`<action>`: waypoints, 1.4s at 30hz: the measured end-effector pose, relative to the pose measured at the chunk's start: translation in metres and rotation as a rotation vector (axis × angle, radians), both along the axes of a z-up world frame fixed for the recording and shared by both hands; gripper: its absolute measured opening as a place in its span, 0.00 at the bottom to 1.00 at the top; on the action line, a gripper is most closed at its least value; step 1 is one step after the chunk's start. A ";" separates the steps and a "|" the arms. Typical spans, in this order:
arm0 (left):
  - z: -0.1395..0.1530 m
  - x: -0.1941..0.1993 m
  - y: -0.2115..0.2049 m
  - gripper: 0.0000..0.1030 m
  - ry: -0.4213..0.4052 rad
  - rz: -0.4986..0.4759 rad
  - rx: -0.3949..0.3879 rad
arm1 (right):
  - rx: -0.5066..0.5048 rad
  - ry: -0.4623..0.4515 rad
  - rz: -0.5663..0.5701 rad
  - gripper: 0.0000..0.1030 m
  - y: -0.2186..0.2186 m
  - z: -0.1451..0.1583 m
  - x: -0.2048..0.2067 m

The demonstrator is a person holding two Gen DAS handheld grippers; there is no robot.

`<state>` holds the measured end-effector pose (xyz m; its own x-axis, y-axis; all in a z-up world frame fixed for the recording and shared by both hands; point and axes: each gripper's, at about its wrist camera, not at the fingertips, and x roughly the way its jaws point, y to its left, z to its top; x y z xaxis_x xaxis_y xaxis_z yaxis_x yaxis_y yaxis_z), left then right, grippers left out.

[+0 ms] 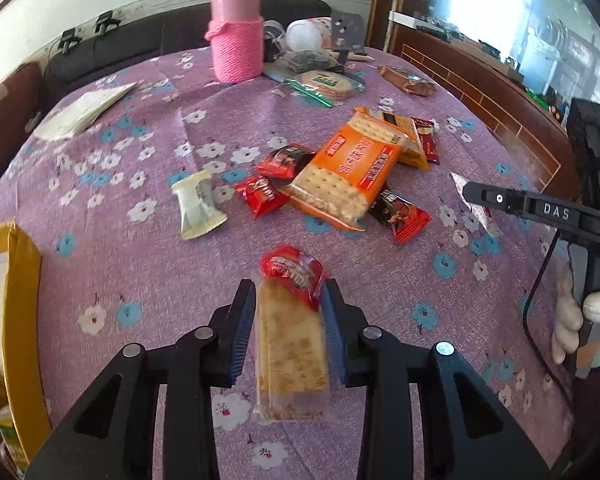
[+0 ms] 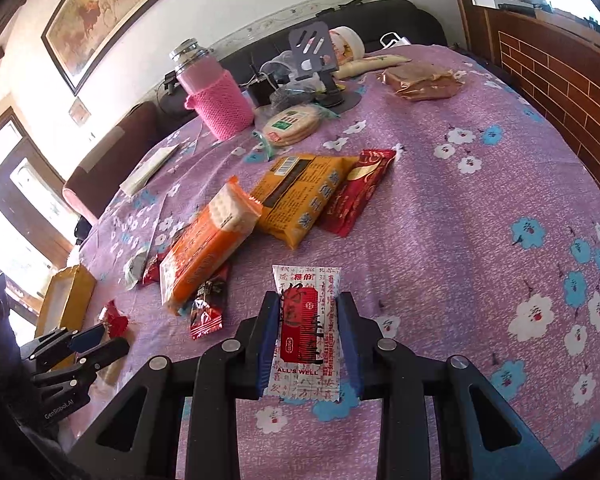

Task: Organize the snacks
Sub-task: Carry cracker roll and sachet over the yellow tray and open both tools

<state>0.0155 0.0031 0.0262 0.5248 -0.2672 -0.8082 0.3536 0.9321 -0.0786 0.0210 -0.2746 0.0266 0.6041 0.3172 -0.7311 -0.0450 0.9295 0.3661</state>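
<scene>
Floral tablecloth [image 1: 140, 264], left tongs [image 1: 288, 320] clamping cracker pack [image 1: 290, 344], right tongs [image 2: 309, 336] gripping white-red packet [image 2: 308, 328]

This is a lived-in home sitting room. A table [image 2: 480, 168] wears a purple flowered cloth, a dark sofa [image 2: 384, 16] stands against the wall behind it, and a framed painting [image 2: 112, 4] hangs above. A flask in a pink knitted sleeve [image 1: 236, 36] stands among scattered snack packets [image 1: 340, 172].

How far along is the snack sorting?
Early. Done: a few packets seem to sit in the yellow box. In hand: left gripper holds a cracker pack, right gripper a white-and-red packet. Left: the orange cracker pack and small red packets around it.
</scene>
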 end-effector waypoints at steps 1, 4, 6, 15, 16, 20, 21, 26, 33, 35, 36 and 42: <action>-0.001 0.000 0.003 0.30 0.011 0.009 -0.015 | -0.002 -0.002 0.005 0.30 0.002 0.001 0.000; -0.005 0.000 0.005 0.34 0.016 0.026 0.009 | 0.002 -0.012 0.017 0.30 0.005 0.004 0.000; -0.008 -0.002 0.000 0.41 0.012 0.023 0.036 | 0.017 -0.012 0.024 0.30 0.004 0.004 0.001; -0.015 -0.019 -0.023 0.30 0.000 0.019 0.088 | 0.091 0.000 0.043 0.30 0.004 0.007 0.003; -0.013 -0.021 -0.021 0.29 0.004 0.033 0.076 | 0.095 0.000 0.044 0.30 0.004 0.007 0.003; -0.001 -0.037 -0.016 0.30 -0.050 0.076 0.075 | 0.094 -0.008 0.046 0.30 0.006 0.008 0.000; 0.003 -0.043 -0.016 0.30 -0.069 0.081 0.092 | 0.094 -0.012 0.043 0.30 0.005 0.009 -0.001; 0.031 -0.077 -0.012 0.30 -0.231 0.081 0.227 | 0.107 -0.027 0.019 0.30 -0.004 0.008 -0.003; 0.074 -0.111 0.062 0.30 -0.293 0.183 0.067 | 0.054 -0.082 -0.025 0.30 -0.004 0.009 -0.009; 0.082 -0.118 0.089 0.30 -0.299 0.225 0.009 | 0.014 -0.083 -0.041 0.30 0.003 0.008 -0.009; 0.087 -0.121 0.103 0.30 -0.305 0.248 -0.015 | -0.005 -0.077 -0.046 0.30 0.007 0.008 -0.010; 0.102 -0.127 0.181 0.30 -0.315 0.360 -0.096 | -0.005 -0.110 0.078 0.30 0.071 0.050 -0.038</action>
